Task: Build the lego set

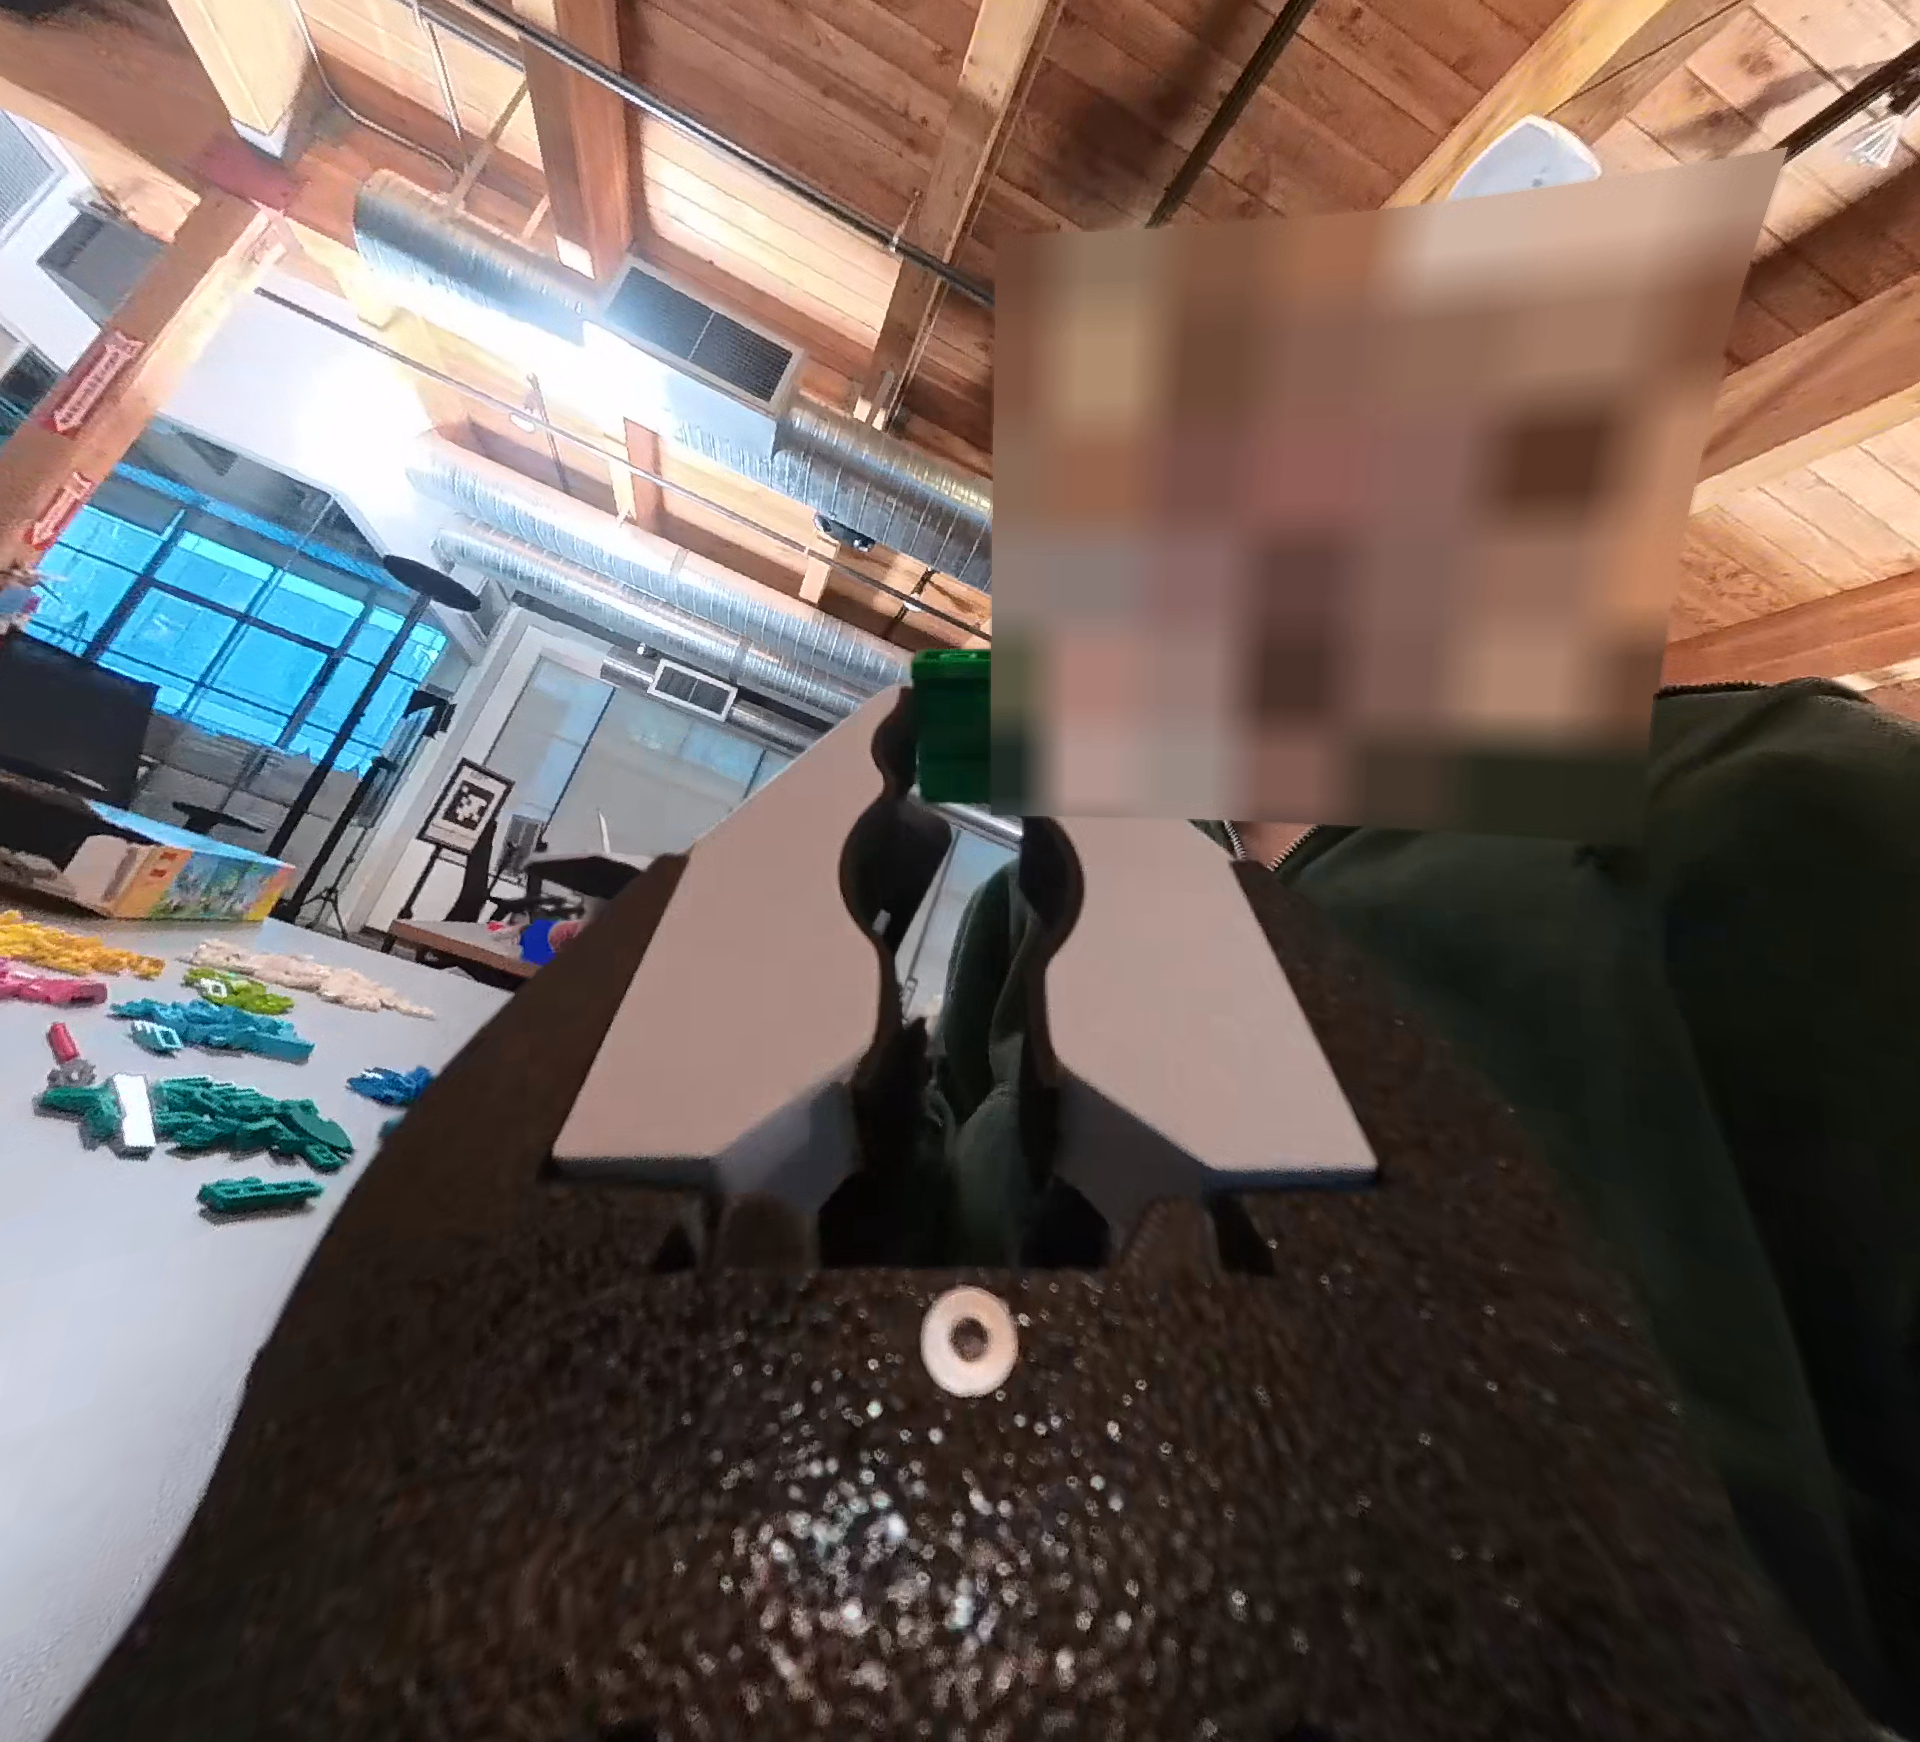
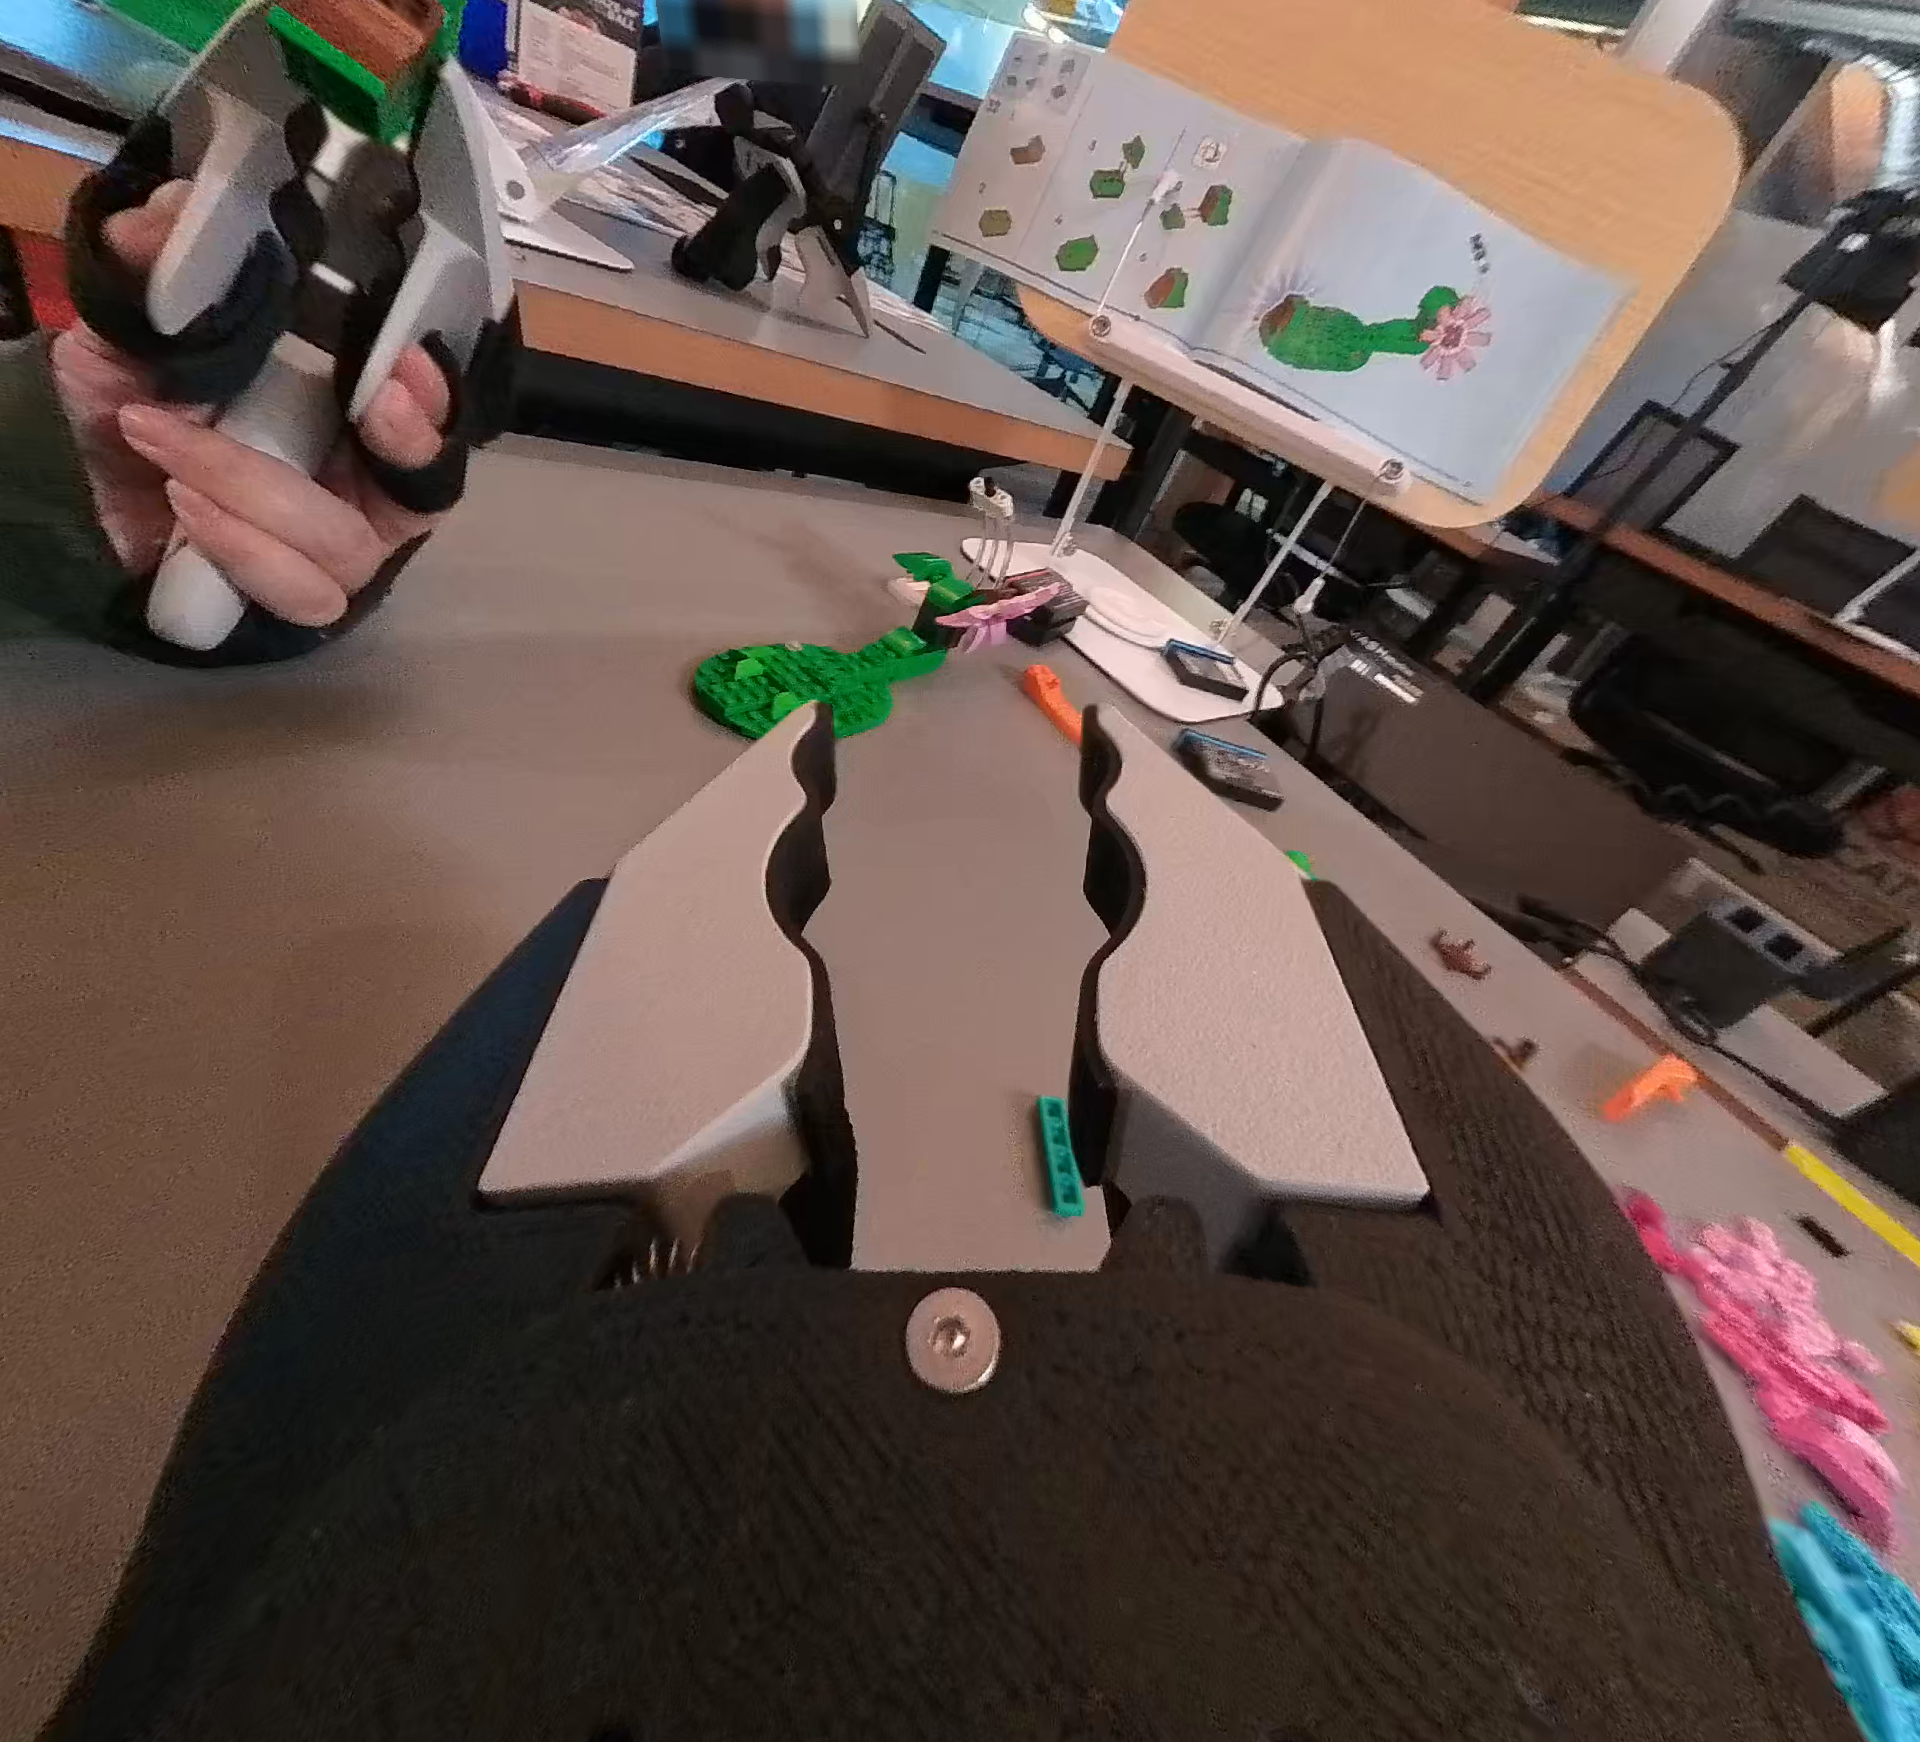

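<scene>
Two grippers; left gripper [image 2: 348,66] clamps one green-brown block [image 2: 364,45]; right gripper [image 2: 951,736] gapes empty, green build [image 2: 805,679] just beyond.

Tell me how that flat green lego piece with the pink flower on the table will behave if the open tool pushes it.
The green plate assembly lies flat on the smooth grey table, so it would probably slide rather than tip. The pink flower stands at its narrow end and may snap off if pushed there. It looks light; the right tool should shove it easily.
</scene>
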The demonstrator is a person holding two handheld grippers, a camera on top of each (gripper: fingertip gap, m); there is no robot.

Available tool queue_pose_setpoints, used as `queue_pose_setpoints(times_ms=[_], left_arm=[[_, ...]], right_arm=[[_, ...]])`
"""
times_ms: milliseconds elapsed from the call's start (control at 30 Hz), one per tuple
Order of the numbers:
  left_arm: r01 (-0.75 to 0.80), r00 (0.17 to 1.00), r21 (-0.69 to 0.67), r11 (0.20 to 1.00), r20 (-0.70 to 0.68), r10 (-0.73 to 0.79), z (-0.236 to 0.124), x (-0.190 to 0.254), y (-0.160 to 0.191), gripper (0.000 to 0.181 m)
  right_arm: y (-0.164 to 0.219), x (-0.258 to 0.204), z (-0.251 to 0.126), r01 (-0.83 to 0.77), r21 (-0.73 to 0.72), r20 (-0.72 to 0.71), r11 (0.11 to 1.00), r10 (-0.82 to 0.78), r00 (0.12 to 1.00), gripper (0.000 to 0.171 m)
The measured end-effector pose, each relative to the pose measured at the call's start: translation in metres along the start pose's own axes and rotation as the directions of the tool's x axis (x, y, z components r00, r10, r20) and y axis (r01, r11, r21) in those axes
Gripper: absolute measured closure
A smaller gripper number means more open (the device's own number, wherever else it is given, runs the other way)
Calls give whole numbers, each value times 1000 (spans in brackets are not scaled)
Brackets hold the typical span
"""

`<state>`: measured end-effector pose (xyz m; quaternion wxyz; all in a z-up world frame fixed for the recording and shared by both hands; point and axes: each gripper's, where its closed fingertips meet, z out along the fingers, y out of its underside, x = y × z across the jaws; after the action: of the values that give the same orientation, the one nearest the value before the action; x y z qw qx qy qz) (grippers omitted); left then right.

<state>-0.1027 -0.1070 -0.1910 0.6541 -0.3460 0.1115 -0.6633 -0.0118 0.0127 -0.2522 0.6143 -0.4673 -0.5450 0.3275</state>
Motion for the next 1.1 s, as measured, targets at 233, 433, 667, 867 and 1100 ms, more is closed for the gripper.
queue_pose_setpoints(times_ms=[233, 433, 667, 867, 1100], left_arm=[[26, 1000, -30, 999, 12, -26, 1, -4, 7, 168], [44, 999, -36, 998, 28, -43, 1, -8, 8, 168], [-12, 982, -107, 994, 184, 31, 1, -28, 14, 168], [-215, 817, -353, 911, 447, 366, -5, -65, 20, 168], [-390, 519, -589, 708, 494, 697, -15, -75, 5, 168]], right_arm=[[-3, -4, 0, -186, 29, 86, 982, 183, 979, 125], [1, -7, 3, -219, 12, 106, 976, 216, 971, 127], [-1, -10, 3, -212, 13, 120, 977, 209, 971, 127], [-10, -9, -1, -232, 55, 134, 971, 223, 965, 127], [-13, -8, -3, -251, 66, 146, 966, 240, 960, 127]])
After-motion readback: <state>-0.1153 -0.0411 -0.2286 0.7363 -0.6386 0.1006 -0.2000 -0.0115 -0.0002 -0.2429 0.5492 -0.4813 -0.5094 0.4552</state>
